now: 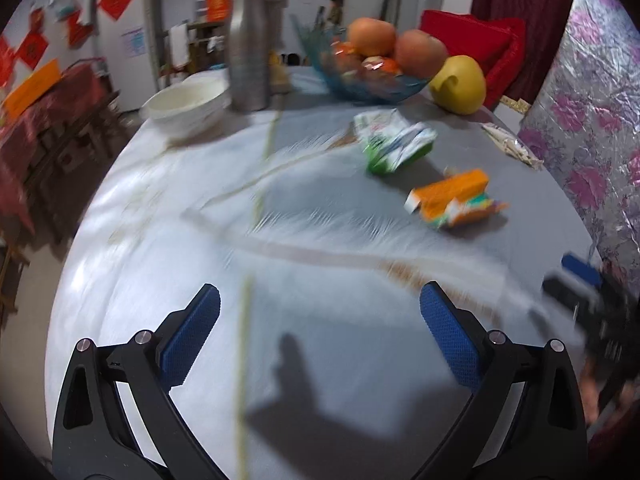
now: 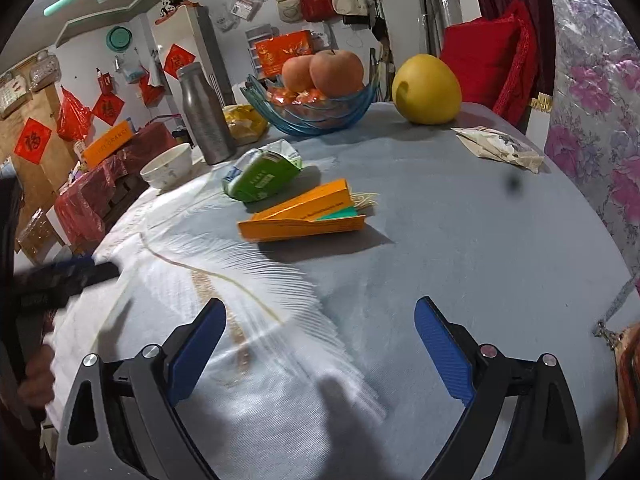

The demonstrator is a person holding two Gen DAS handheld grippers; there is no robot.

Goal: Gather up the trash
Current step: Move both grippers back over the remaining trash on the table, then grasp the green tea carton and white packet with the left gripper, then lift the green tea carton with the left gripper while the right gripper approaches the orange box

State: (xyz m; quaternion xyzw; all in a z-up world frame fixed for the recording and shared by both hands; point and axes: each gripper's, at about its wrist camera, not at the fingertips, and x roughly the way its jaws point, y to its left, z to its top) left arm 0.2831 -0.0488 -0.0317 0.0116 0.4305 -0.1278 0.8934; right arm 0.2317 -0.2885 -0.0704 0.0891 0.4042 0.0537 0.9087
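Both tongs look alike: the left tongs [image 1: 320, 308] and the right tongs [image 2: 320, 320] each have two black curved arms with cut-out slots, and each arm ends in a blue pad with a fine cross-hatched grip texture. Round silver screw heads sit in pairs on each arm, just behind the blue pads [image 2: 444, 352]. No cables or markings can be made out on them.

We're seeing a blue glass fruit bowl [image 2: 320, 118] holding apples [image 2: 336, 72], sitting beside a yellow pomelo [image 2: 426, 89]. A steel flask [image 2: 206, 116] is standing near white bowls [image 2: 168, 166]. A red cushion [image 2: 486, 54] is leaning behind the table [image 2: 460, 260].
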